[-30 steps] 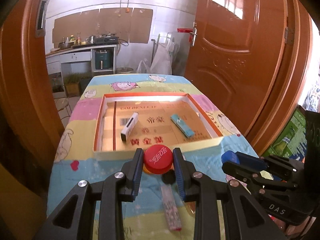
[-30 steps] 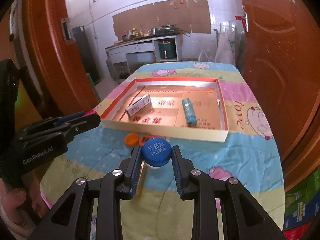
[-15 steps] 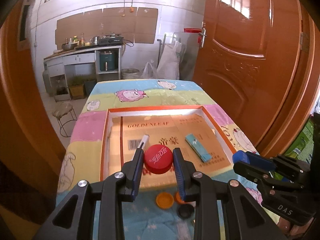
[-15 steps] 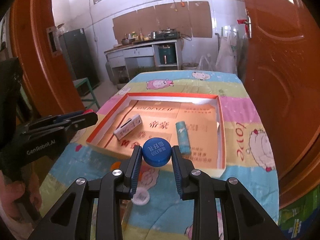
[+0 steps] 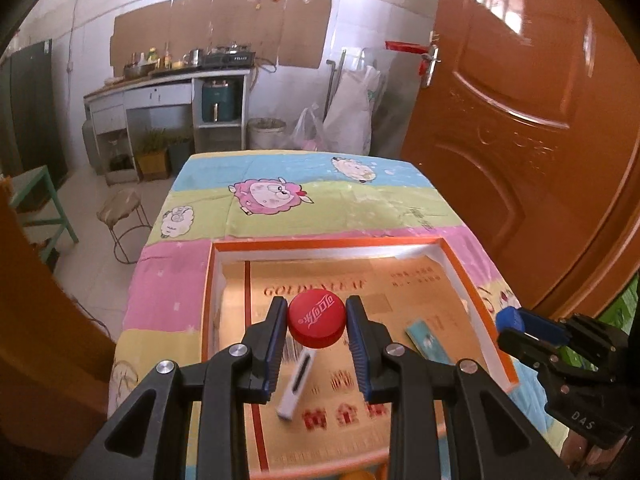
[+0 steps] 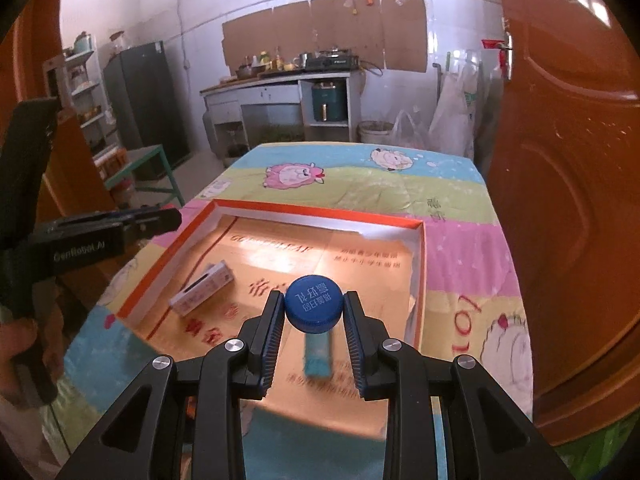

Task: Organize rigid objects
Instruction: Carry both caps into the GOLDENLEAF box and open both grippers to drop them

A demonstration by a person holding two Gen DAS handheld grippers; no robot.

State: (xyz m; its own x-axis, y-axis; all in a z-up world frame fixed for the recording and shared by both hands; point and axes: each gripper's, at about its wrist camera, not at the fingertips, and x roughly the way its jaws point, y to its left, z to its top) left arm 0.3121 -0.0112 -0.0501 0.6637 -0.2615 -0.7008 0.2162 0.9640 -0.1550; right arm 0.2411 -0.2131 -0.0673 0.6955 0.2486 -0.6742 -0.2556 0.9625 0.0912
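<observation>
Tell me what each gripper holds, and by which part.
Left gripper clamps a red bottle cap by its side wall; right gripper clamps a blue bottle cap likewise.

Ahead of me, brown cardboard sheets [image 5: 224, 28] cover a white tiled wall [image 6: 440, 20] above a grey kitchen counter [image 5: 160, 88]. A dark tall fridge [image 6: 148, 100] stands left; a carved orange-brown wooden door [image 5: 520, 140] hangs open right. Daylight falls on the pale tiled floor [image 5: 92, 248].
</observation>
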